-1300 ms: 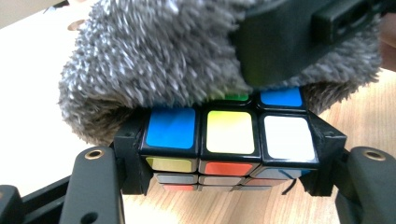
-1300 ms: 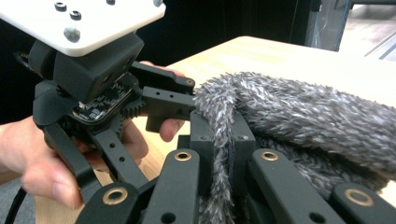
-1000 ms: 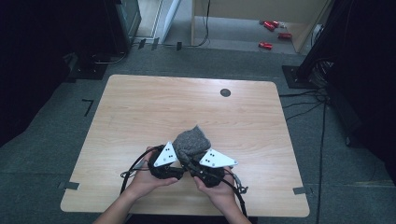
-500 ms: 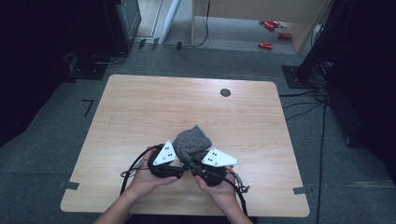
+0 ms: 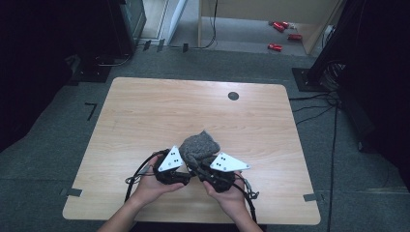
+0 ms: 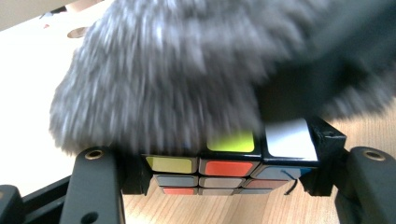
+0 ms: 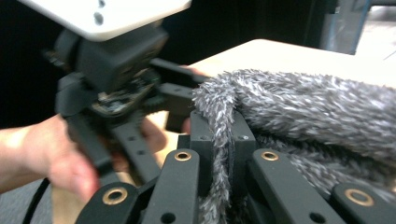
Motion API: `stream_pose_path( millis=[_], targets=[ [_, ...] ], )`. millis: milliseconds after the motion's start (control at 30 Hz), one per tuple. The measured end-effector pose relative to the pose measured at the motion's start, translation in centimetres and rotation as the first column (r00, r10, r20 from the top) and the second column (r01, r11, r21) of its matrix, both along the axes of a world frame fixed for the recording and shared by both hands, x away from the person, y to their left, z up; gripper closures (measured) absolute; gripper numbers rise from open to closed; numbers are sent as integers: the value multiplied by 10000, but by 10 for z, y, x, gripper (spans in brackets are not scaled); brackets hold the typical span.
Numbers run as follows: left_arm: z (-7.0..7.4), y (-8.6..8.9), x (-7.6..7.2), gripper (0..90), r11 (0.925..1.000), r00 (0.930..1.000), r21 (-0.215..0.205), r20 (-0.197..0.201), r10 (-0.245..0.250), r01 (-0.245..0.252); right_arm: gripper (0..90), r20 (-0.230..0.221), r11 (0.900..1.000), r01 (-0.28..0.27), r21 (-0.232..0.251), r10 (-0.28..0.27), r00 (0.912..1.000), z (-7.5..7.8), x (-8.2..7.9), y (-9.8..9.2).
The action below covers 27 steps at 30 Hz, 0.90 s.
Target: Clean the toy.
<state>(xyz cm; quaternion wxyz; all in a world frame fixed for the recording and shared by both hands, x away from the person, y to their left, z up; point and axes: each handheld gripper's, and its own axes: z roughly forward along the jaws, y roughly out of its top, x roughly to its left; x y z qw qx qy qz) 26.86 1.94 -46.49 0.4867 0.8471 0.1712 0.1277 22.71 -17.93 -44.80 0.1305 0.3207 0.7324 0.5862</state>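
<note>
The cube (image 6: 233,163) sits near the table's (image 5: 145,116) front edge, squeezed by the left gripper (image 5: 186,166) and half under the fuzzy cloth (image 5: 199,145) the right gripper (image 7: 219,154) pinches, so wiping seems underway; next, rub gently.

Grey fuzzy cloth (image 6: 177,70) drapes over the gripped puzzle cube (image 6: 229,170).
</note>
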Motion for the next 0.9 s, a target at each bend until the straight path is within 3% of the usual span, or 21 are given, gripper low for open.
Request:
stream_pose_path(
  millis=[167, 333, 433, 633, 800, 900],
  targets=[
    [-2, 2, 3, 351, 9999, 9999, 89, -32, 131, -131, 859, -175, 9992, 356, 199, -352, 9992, -2, 4, -12],
    [-2, 0, 0, 351, 10000, 9999, -57, 159, 50, -49, 858, -115, 9998, -215, -42, 214, 9997, -2, -2, 3],
    [0, 0, -1, 351, 9998, 9997, -208, 244, 51, -46, 858, -82, 9997, -261, -1, 261, 9996, 1, -2, 3],
    [-1, 4, 1, 351, 9997, 9994, -176, 292, 196, -191, 859, -144, 9986, 379, 374, -374, 9992, 2, 3, -12],
    [-2, -2, -3, 352, 10000, 9988, -31, 489, 42, -41, 859, -14, 9997, -208, -151, 208, 9998, -2, -4, 7],
    [-1, 0, -2, 352, 9997, 9986, -246, 524, 9, 4, 858, 34, 9990, -340, -288, 341, 9994, 0, -4, 9]
  ],
)
